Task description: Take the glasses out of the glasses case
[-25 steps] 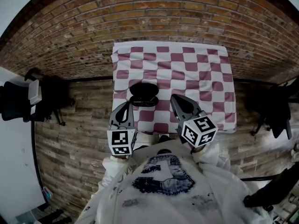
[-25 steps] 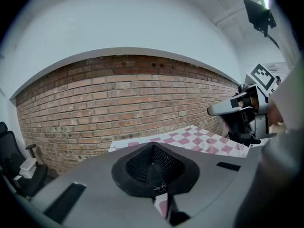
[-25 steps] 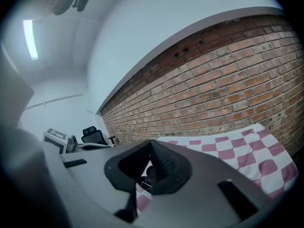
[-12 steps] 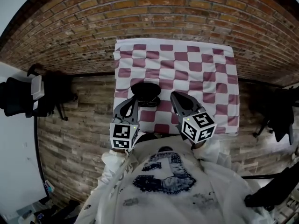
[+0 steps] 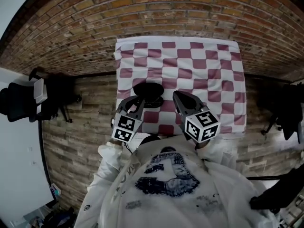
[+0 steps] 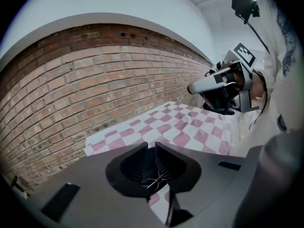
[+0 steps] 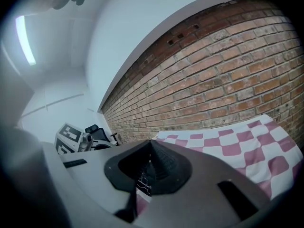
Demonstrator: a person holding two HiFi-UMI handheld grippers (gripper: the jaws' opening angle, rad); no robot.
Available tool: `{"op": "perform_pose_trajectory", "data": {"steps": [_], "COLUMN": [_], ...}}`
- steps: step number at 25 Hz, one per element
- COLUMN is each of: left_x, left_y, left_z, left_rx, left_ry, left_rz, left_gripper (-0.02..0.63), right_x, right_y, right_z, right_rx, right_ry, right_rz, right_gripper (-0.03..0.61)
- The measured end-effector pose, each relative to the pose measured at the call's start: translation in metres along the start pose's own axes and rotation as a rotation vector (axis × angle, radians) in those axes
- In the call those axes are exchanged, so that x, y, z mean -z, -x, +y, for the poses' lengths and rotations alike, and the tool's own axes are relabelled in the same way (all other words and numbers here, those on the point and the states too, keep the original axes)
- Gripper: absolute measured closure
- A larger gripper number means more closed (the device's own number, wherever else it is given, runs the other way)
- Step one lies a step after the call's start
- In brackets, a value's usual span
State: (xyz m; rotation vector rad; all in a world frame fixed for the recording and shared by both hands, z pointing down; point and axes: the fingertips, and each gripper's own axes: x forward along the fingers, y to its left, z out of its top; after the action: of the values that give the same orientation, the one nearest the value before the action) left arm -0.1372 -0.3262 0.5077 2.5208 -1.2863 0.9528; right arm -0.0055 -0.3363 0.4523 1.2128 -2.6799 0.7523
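Note:
The black glasses case [image 5: 148,90] lies open on the checked cloth [image 5: 199,65] near the table's front left. My left gripper [image 5: 137,104] points down at the case's near edge, its tips right at it. Its jaws are opening: in the left gripper view [image 6: 154,149] a narrow gap shows between the tips. Thin wire glasses [image 6: 153,180] show low behind that gap; I cannot tell whether they are between the pads. My right gripper [image 5: 179,99] hovers just right of the case with nothing in it; its jaws meet in the right gripper view [image 7: 151,144].
A brick wall [image 5: 156,18] runs behind the table. Black office chairs stand left [image 5: 21,101] and right [image 5: 285,110] of the table on the wooden floor. The far and right parts of the cloth carry nothing.
My left gripper has moved forward and down to the case's near edge and has rolled. The right gripper has shifted only slightly.

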Motion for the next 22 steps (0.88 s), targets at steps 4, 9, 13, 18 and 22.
{"op": "perform_pose_trajectory", "data": {"steps": [4, 9, 13, 18, 22], "left_x": [0.015, 0.027, 0.034, 0.044, 0.055], "left_y": [-0.018, -0.035, -0.042, -0.050, -0.058], "left_z": [-0.007, -0.012, -0.016, -0.018, -0.025], "left_rx": [0.088, 0.145, 0.182, 0.227, 0.290], "left_ry": [-0.055, -0.082, -0.088, -0.124, -0.182], "left_rz": [0.080, 0.122, 0.152, 0.188, 0.236], "left_gripper": [0.541, 0.510, 0.474, 0.445, 0.440], "right_x": [-0.001, 0.001, 0.005, 0.013, 0.020], "right_y": [-0.004, -0.005, -0.007, -0.015, -0.019], "right_z": [-0.002, -0.009, -0.012, -0.009, -0.005], "right_rx": [-0.001, 0.010, 0.016, 0.010, -0.002], "right_ry": [0.001, -0.004, -0.004, 0.004, 0.009], "right_rz": [0.007, 0.012, 0.023, 0.040, 0.058], "right_gripper": [0.565, 0.565, 0.565, 0.565, 0.565]}}
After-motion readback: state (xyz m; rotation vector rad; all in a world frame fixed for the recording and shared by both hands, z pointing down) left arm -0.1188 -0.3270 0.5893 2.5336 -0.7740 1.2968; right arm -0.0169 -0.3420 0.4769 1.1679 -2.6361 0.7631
